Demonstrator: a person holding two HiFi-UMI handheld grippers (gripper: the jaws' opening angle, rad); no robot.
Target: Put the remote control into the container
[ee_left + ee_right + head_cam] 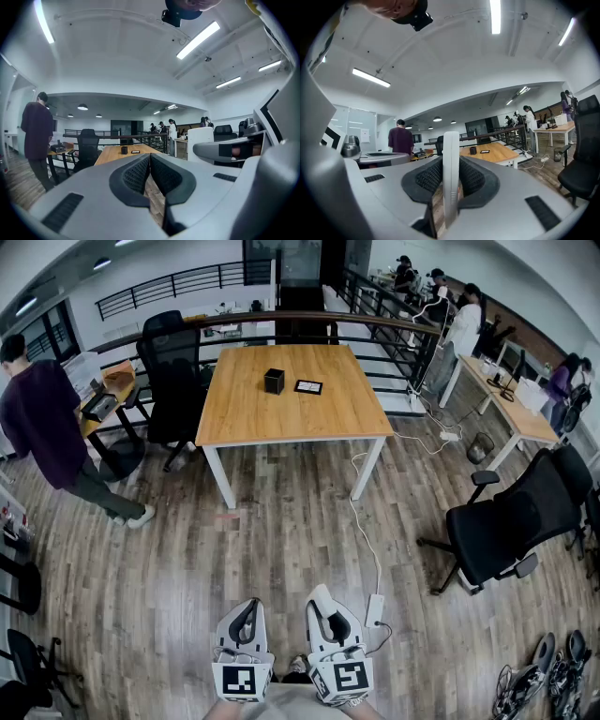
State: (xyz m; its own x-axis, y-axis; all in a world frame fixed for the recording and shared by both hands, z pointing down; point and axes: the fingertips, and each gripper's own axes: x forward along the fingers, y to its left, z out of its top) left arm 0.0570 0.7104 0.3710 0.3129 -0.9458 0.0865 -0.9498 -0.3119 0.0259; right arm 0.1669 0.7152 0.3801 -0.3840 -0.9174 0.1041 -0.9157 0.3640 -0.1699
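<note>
1. The right gripper (pixel 330 622) is clamping the white remote (pixel 451 173); the left gripper (pixel 149 176) is resting closed, empty.
2. The container (pixel 274 381) is sitting mid-tabletop (pixel 281 423), well apart from the remote, so a steady carry is probably needed.

Well ahead of the jaws stands a wooden table (pixel 281 418), with a black office chair (pixel 173 381) and a person (pixel 42 418) in a purple top to its left. Another black chair (pixel 511 521) sits ahead and right of the jaws. A white power strip (pixel 375 608) lies just beside them.
</note>
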